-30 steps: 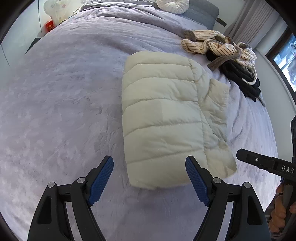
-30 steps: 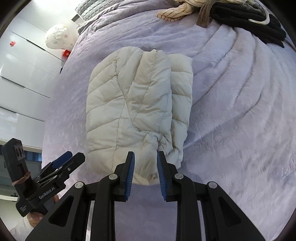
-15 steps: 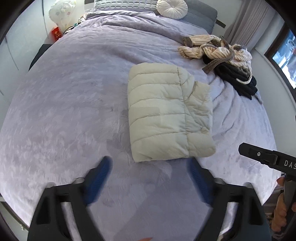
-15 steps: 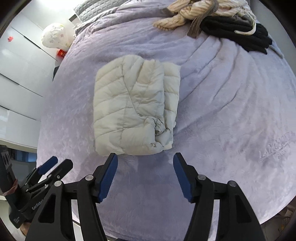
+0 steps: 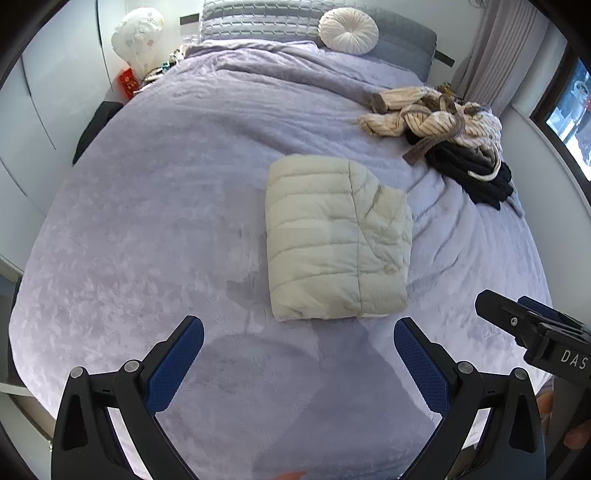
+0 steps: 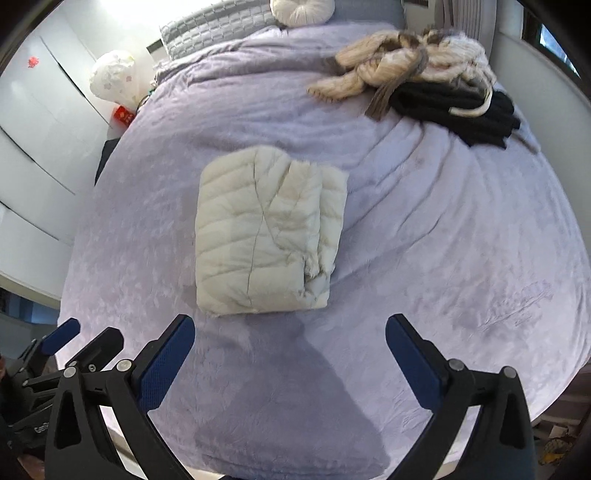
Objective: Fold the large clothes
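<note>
A cream quilted puffer jacket (image 5: 336, 240) lies folded into a thick rectangle in the middle of the lilac bed (image 5: 147, 221); in the right wrist view the jacket (image 6: 269, 232) shows its bunched layers along the right side. My left gripper (image 5: 298, 332) hangs open above the bed's near part, short of the jacket's near edge, with nothing between its fingers. My right gripper (image 6: 290, 325) is also held back from the jacket, its jaws opening wide and empty. Each gripper shows at the edge of the other's view.
A heap of loose clothes (image 5: 443, 125), striped beige on top of black, lies at the far right of the bed. A round white cushion (image 5: 348, 29) and grey pillows sit at the headboard. White wardrobe doors (image 6: 33, 122) stand left, and a window is at the right.
Both grippers have risen and drawn back from the jacket, which now looks smaller. The right jaws, nearly shut at the jacket's near edge before, have spread wide. The left jaws widened a little.
</note>
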